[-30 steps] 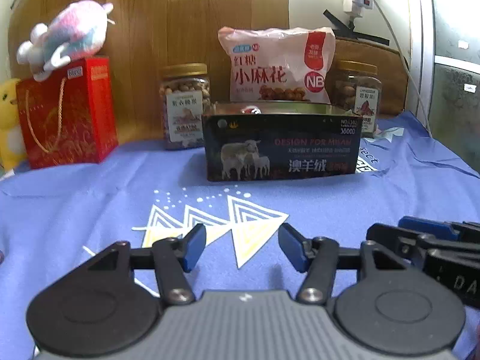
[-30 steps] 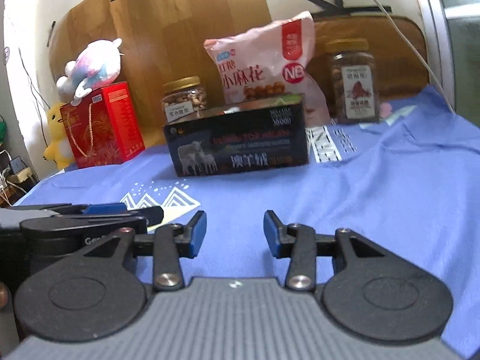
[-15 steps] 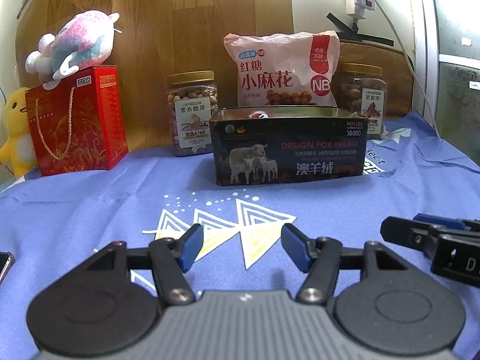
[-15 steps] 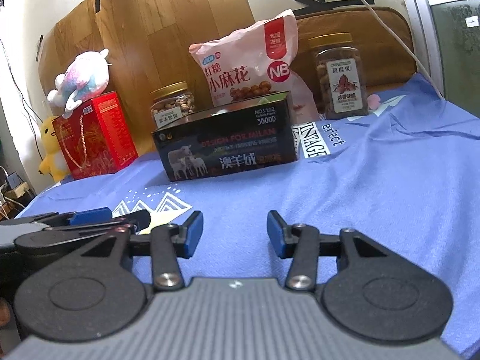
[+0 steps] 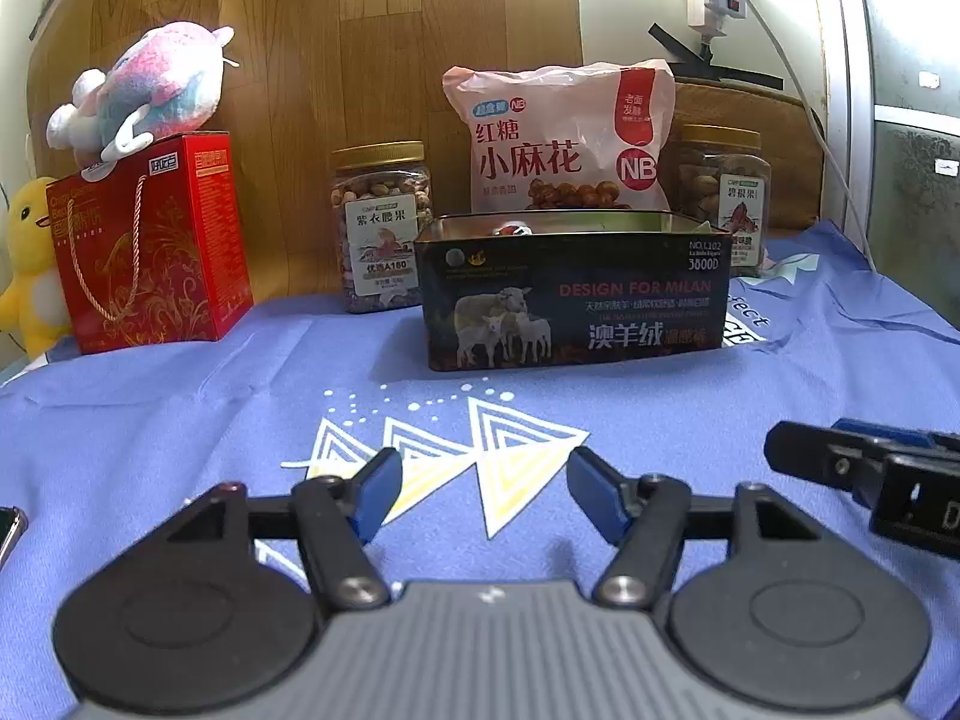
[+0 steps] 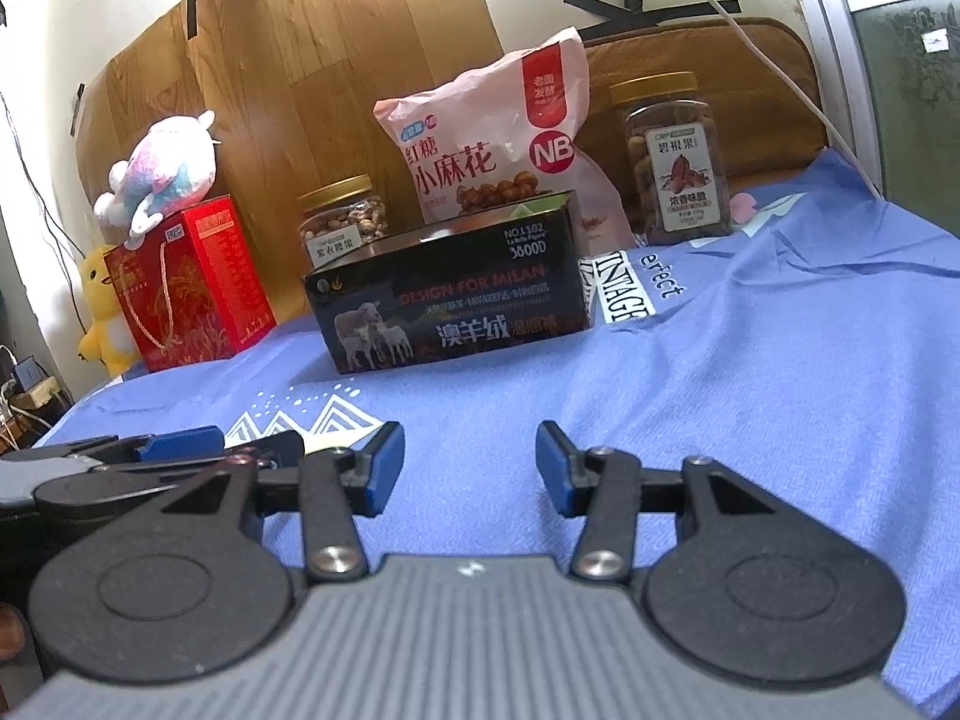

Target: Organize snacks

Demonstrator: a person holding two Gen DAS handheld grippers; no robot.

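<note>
Both grippers, left (image 5: pixel 483 495) and right (image 6: pixel 465 468), hover over blue cloth (image 5: pixel 180 420), fingers apart, holding nothing; tin (image 5: pixel 573 291) ahead.

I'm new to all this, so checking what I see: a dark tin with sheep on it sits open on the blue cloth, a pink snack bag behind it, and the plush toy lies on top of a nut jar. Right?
Nearly. The plush toy lies on the red gift box, not a nut jar, as the left wrist view shows. The tin, cloth and pink bag are as you said.
</note>
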